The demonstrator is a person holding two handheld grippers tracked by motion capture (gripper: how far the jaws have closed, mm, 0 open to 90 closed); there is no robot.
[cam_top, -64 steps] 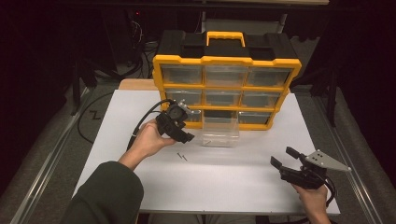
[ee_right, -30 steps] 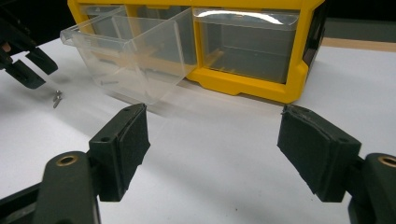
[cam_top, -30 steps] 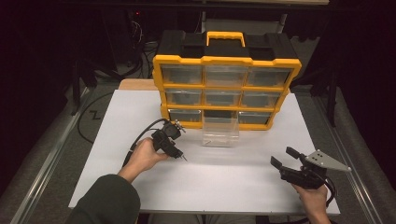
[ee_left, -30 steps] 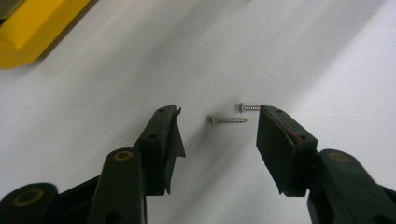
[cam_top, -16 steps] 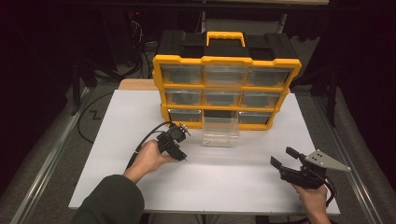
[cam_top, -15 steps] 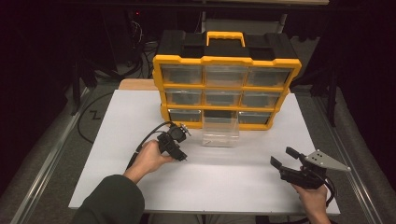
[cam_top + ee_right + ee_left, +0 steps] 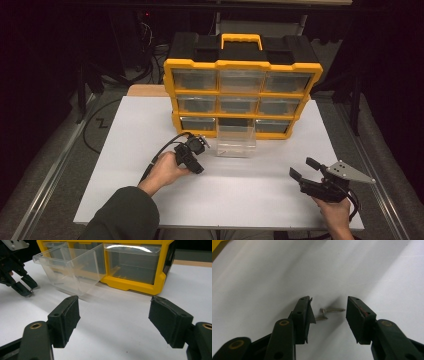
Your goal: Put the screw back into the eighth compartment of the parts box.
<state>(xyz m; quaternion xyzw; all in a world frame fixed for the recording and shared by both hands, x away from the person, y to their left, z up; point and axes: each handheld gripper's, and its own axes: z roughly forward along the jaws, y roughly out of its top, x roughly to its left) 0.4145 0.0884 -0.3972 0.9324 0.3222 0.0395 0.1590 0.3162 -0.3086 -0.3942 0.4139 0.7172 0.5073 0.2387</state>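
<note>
1. The left tongs [image 7: 328, 312] point down at the white bench [image 7: 125, 130], just in front of the yellow organiser box [image 7: 242, 95] and to the left of a clear drawer [image 7: 235, 141] pulled out of its bottom row.
2. Two small screws lie on the bench between the left jaws. The longer screw [image 7: 332, 310] lies crosswise, its tip close to the right-hand pad. The shorter screw [image 7: 321, 318] lies just below it, one end hidden behind the left-hand pad.
3. The left jaws stand apart with a clear gap. They have just been closing in. The pads do not yet press on either screw, as far as the left gripper view shows.
4. The left hand [image 7: 165, 170] rests low over the bench, and a black cable loops away from the tool.
5. The right tongs [image 7: 302, 167] are held near the bench's front right corner, well apart from the screws. Their jaws are wide apart with nothing between them, aimed toward the organiser.
6. In the right gripper view the clear drawer [image 7: 70, 270] sticks out from its slot. A few small items lie on its floor, too faint to identify.
7. The organiser has three rows of clear-fronted drawers, a black top and a yellow handle [image 7: 241, 40].
8. No brand, label or readable writing can be made out on the organiser, the drawer or the tools.
</note>
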